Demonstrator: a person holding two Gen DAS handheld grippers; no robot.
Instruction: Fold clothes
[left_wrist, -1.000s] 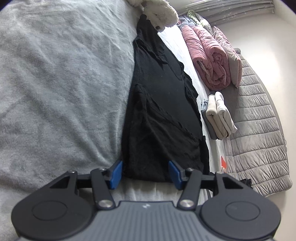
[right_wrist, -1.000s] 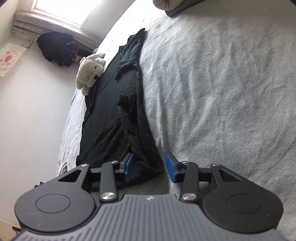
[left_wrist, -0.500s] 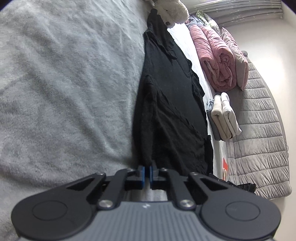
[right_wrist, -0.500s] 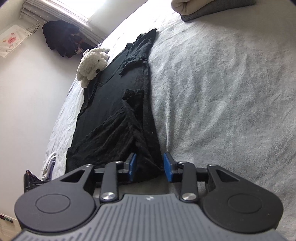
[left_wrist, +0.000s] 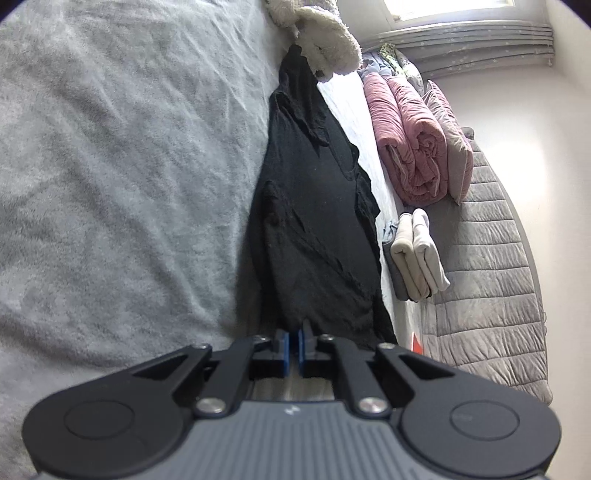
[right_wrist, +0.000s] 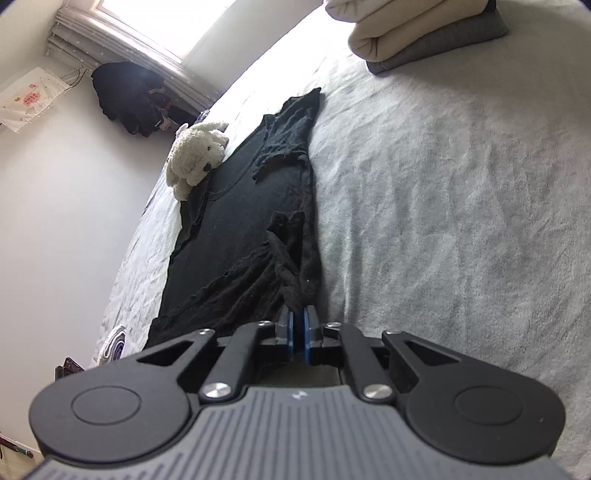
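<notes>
Shirt (left_wrist: 314, 229) below plush dog (right_wrist: 195, 157): hem pinched by L gripper (left_wrist: 294, 345) & R gripper (right_wrist: 297, 332); looks like hem-to-collar fold, lift evenly.

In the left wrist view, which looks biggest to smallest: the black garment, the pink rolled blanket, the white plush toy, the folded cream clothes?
1. black garment
2. pink rolled blanket
3. white plush toy and folded cream clothes: about alike, and the toy is cut off by the frame and farther away, so unranked.
</notes>
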